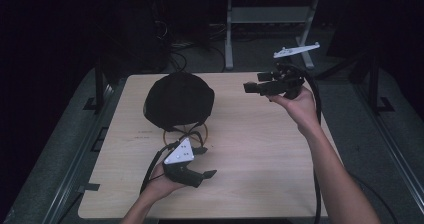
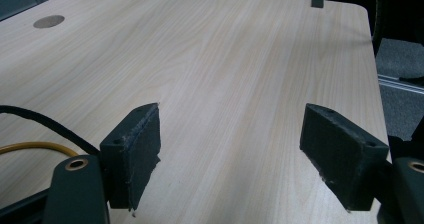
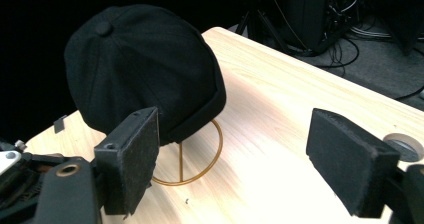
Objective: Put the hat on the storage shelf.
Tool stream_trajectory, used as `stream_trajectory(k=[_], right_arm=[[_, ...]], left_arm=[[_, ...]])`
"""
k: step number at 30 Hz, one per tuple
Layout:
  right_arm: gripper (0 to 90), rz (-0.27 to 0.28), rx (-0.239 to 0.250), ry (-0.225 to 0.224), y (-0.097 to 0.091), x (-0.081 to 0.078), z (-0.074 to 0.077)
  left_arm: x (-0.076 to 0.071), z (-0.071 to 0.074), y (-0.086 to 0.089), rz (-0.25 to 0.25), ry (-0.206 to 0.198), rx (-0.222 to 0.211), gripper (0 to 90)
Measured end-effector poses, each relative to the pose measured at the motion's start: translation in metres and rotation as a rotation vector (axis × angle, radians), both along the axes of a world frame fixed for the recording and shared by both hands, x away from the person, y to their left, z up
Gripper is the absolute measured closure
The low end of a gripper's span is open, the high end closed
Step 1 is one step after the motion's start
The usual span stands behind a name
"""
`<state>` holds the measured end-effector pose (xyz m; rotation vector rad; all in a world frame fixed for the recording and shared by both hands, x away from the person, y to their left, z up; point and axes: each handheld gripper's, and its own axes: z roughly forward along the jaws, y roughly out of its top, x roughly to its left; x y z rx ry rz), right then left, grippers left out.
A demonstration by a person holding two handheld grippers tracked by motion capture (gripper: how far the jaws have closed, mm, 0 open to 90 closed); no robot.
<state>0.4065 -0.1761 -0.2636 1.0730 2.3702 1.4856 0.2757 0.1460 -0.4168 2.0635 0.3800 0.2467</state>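
A black cap sits on a gold wire stand at the back left of the wooden table. My left gripper rests low near the front, just in front of the stand, jaws pointing right. In the left gripper view it is open over bare wood, with a gold wire at the lower left. My right gripper is held above the back right of the table, pointing left toward the cap. In the right gripper view it is open, empty, with the cap and stand ahead.
A round grommet is set in the table top near the right gripper. A small black tab sits at the table's edge. Behind the table stand a grey desk frame and floor cables.
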Motion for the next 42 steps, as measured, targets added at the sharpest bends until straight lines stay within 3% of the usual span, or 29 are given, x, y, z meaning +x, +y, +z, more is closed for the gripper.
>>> stream_trajectory(k=[13, 21, 42], right_arm=[[17.0, -0.032, 0.024, 0.027, -0.021, -0.009, -0.016], [16.0, -0.046, 0.017, 0.031, -0.029, -0.014, -0.022], [14.2, -0.071, 0.010, 0.078, -0.055, -0.027, -0.057]], left_arm=[[0.000, 0.000, 0.000, -0.003, -0.003, 0.013, 23.7], [0.001, 0.000, 0.000, 0.000, -0.003, 0.015, 23.1], [0.000, -0.002, -0.002, 0.014, 0.005, 0.018, 19.7]])
